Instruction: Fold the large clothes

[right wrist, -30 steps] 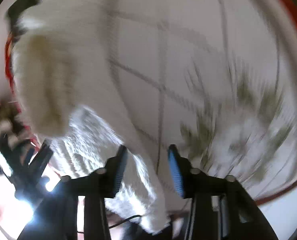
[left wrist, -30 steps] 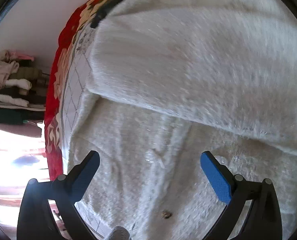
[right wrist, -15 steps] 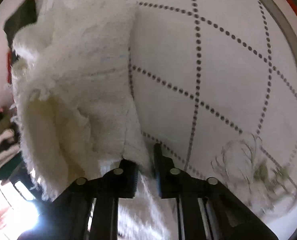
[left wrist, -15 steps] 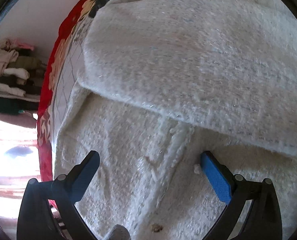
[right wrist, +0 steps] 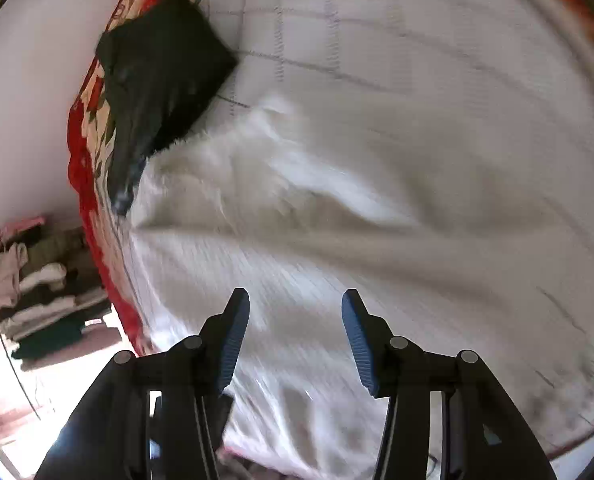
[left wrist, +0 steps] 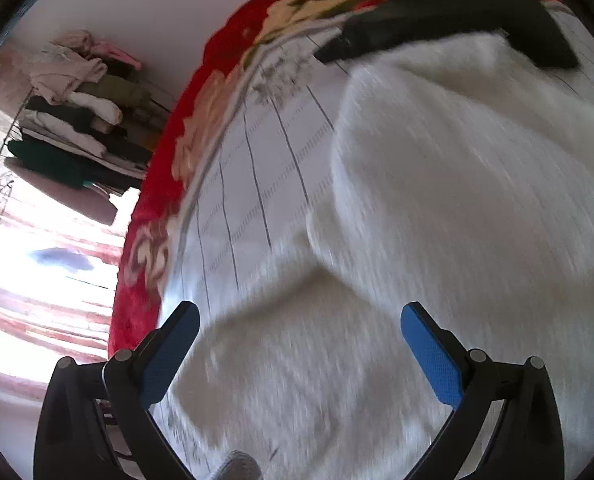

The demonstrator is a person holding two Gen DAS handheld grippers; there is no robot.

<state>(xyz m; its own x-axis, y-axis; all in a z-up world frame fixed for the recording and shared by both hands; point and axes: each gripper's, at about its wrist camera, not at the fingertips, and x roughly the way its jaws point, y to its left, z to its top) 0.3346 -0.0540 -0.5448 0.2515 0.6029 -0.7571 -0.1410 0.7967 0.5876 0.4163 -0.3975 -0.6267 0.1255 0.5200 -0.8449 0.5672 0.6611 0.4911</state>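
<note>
A heap of mixed clothes [left wrist: 77,92] sits against the pale wall at far left, beside the red floral blanket [left wrist: 201,112] under a white quilted sheet [left wrist: 257,168]. On it lies the fluffy white garment [left wrist: 437,220], a folded black garment [left wrist: 457,12] at its far edge. The left gripper [left wrist: 299,354] gapes empty; the right gripper [right wrist: 295,340], jaws opening, holds nothing.

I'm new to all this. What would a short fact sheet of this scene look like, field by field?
Surface: bed cover, white with a dotted grid and a red floral border
Main garment: fluffy white garment, spread out and partly folded
Other item: black cloth at its far edge
Left hand-held gripper: open, empty, above the garment
Right hand-held gripper: jaws opening, nothing between them
Background: stacked clothes beside the bed
</note>
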